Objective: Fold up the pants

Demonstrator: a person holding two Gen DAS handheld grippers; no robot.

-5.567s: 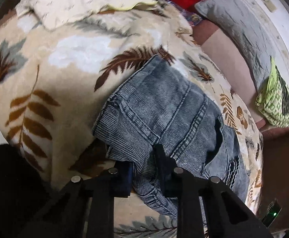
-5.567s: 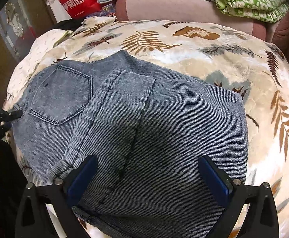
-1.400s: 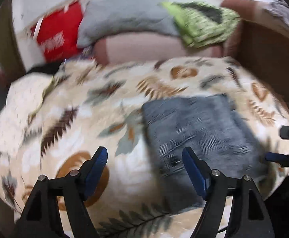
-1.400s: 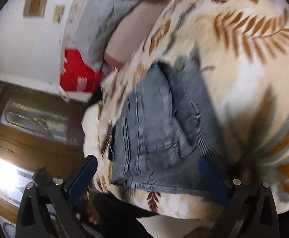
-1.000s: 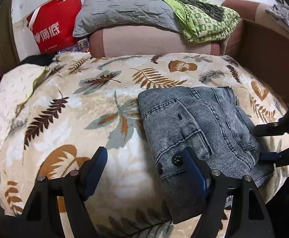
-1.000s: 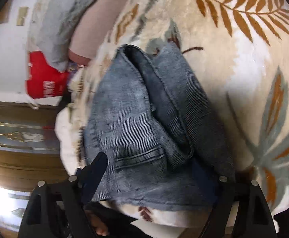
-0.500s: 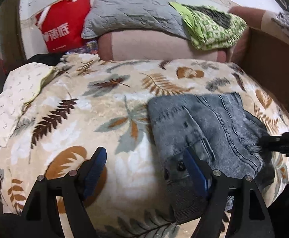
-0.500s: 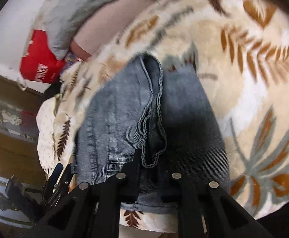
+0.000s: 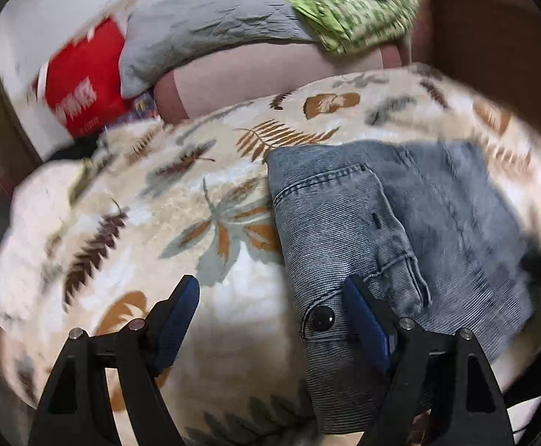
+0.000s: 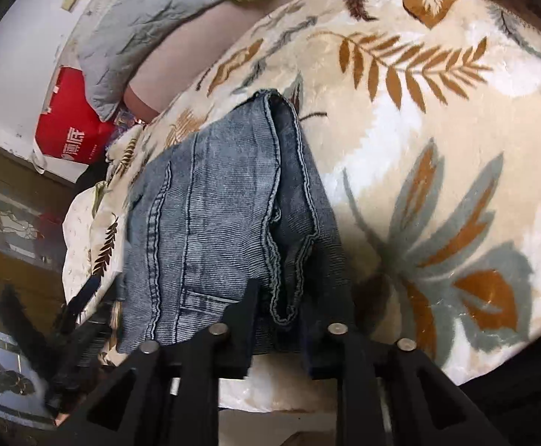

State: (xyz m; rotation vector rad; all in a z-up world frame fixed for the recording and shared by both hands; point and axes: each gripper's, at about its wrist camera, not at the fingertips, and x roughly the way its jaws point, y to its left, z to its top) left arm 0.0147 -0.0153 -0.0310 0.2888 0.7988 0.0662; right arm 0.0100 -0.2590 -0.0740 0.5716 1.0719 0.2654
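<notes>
Pants (image 9: 400, 230) first, since they're the whole job: grey-blue denim, folded into a chunky bundle sitting on the leaf-print blanket (image 9: 211, 200), over toward the near right edge of the bed. From the right wrist view you can see the stacked layers and hems of the fold pretty clearly. Blanket covers basically the whole bed. Behind it there's a grey pillow (image 9: 214, 26) lying on a pinkish bolster (image 9: 270, 70), a green patterned cloth (image 9: 356, 0) draped on top, and a red bag (image 9: 81, 85) off in the far left corner.

Right gripper (image 10: 279, 325) has its 2 fingers pinched together on the near edge of the pants, fabric bunched between them. Left gripper (image 9: 272, 312) is spread wide, 1 blue pad (image 9: 175, 319) over bare blanket and the other pad (image 9: 367, 319) sitting right by the waistband button (image 9: 321, 318), not holding anything.
</notes>
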